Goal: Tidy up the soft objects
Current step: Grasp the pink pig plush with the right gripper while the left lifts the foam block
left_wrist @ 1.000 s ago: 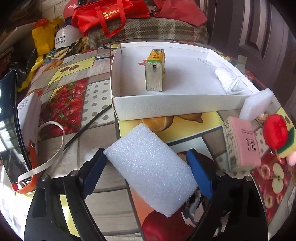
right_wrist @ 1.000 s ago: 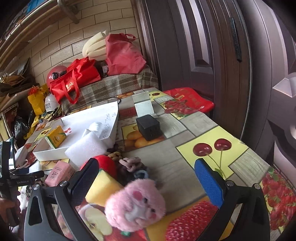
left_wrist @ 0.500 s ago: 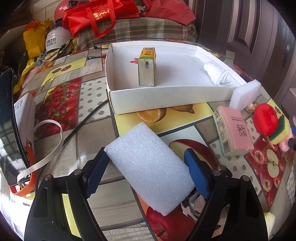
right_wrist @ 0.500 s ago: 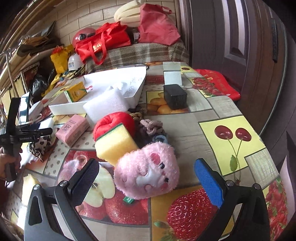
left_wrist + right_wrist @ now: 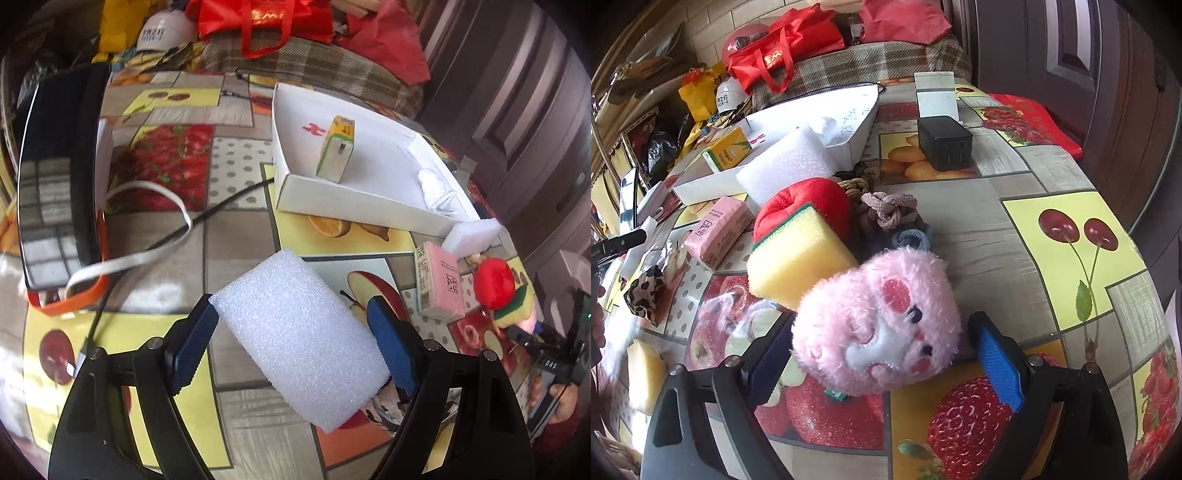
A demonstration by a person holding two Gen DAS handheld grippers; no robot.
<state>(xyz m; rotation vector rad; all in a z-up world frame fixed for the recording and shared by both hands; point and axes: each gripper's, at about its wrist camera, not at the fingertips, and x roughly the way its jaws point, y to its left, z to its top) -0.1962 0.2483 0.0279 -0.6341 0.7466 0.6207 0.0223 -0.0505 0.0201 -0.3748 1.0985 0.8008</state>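
My left gripper (image 5: 295, 343) is shut on a white foam block (image 5: 301, 345) and holds it above the table, in front of the white box (image 5: 354, 205). The box holds a yellow-green carton (image 5: 336, 149) and a white cloth (image 5: 436, 190). My right gripper (image 5: 882, 354) is open, its pads on either side of a pink plush toy (image 5: 877, 326) on the table; the left pad is close to the plush, the right pad stands apart. Behind the plush lie a yellow sponge (image 5: 798, 254), a red plush (image 5: 809, 205), hair ties (image 5: 886, 210) and another foam block (image 5: 786, 164).
A pink tissue pack (image 5: 439, 284) and a foam block (image 5: 472, 236) lie right of the box. A phone on a stand (image 5: 55, 177) with a white strap (image 5: 147, 221) is at the left. A black charger (image 5: 943, 142) sits behind the hair ties. Bags crowd the far side.
My left gripper has swung left and pulled back with the foam block. My right gripper has moved forward and down so that its pads now flank the pink plush.
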